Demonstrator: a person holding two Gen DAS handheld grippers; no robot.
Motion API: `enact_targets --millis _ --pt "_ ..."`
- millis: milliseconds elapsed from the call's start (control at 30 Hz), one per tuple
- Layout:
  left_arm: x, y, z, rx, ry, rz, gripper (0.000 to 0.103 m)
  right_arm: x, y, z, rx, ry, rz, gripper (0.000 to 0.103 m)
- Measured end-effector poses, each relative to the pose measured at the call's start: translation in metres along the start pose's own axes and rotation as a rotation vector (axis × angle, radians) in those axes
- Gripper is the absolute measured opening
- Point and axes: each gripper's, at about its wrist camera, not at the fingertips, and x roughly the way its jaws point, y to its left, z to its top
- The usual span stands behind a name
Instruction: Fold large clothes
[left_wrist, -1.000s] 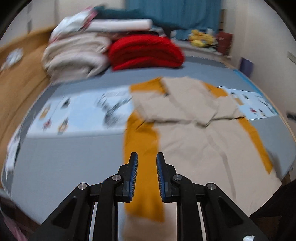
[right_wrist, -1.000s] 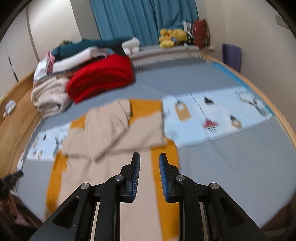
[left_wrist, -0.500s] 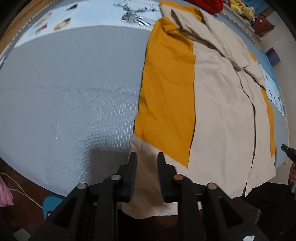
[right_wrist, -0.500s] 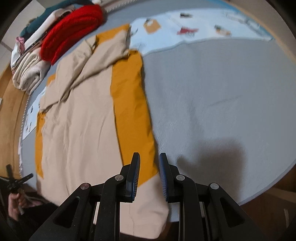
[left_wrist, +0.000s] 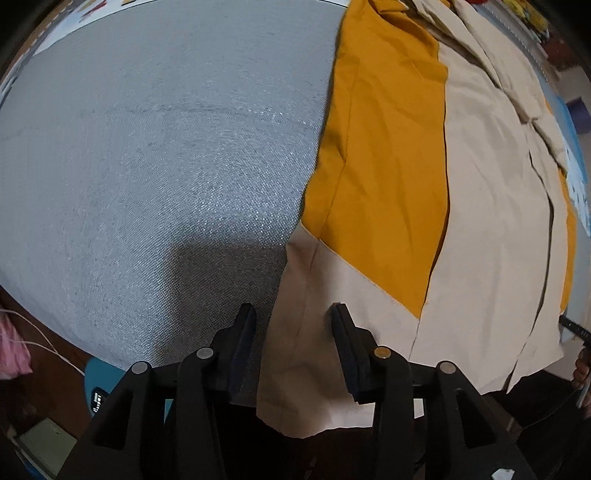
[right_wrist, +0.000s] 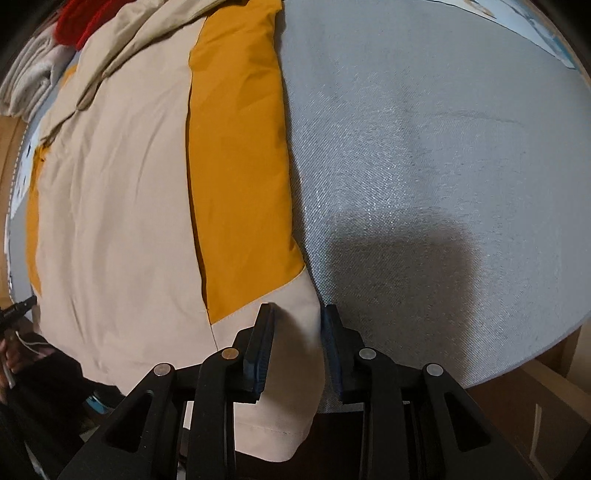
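A large beige and mustard-yellow garment (left_wrist: 480, 206) lies flat on the grey bed surface (left_wrist: 166, 147), its hem hanging over the near edge. My left gripper (left_wrist: 291, 314) is open, its fingers straddling the beige hem at the garment's left corner. In the right wrist view the same garment (right_wrist: 122, 192) shows, and my right gripper (right_wrist: 297, 314) is open with its fingers either side of the beige right hem corner at the bed edge (right_wrist: 517, 332). Neither gripper is closed on the cloth.
Folded beige (right_wrist: 26, 81) and red (right_wrist: 77, 18) blankets lie at the far end of the bed. A patterned light-blue sheet (left_wrist: 580, 184) edges the garment. A pink item (left_wrist: 11, 354) and a blue object (left_wrist: 99, 384) are on the floor at the left.
Both grippers dropped from a high view of the room down to the garment's near hem. Both jaws have opened wider around the two hem corners.
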Motion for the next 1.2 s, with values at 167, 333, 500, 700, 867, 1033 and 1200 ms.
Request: enact_targets --millis 167,333,500,700,867,1033,1200 --pt "0.001 -0.010 -0.003 0.039 0.000 -0.004 0.019 0.001 0.009 -0.003 -0.051 -0.003 -0.042 0.027" --pt "-0.002 -0.025 -0.006 0.093 -0.010 -0.001 0.006 -0.007 0.016 -0.004 -0.083 -0.031 -0.011 0.005" --pt "-0.027 -0.034 -0.010 0.113 -0.072 -0.041 0.004 -0.033 0.007 -0.001 -0.041 -0.103 0.059 0.003" --pt "-0.083 -0.043 -0.030 0.188 -0.178 -0.145 0.003 -0.084 0.000 -0.014 -0.025 -0.223 0.183 0.002" --pt "-0.117 -0.050 -0.041 0.235 -0.241 -0.208 0.002 -0.127 0.008 -0.033 -0.055 -0.313 0.245 0.002" --pt "-0.143 -0.057 -0.069 0.297 -0.277 -0.254 0.001 -0.168 0.012 -0.060 -0.087 -0.387 0.273 0.002" --pt "-0.178 -0.045 -0.112 0.349 -0.291 -0.339 0.001 -0.204 0.003 -0.097 -0.109 -0.412 0.295 0.002"
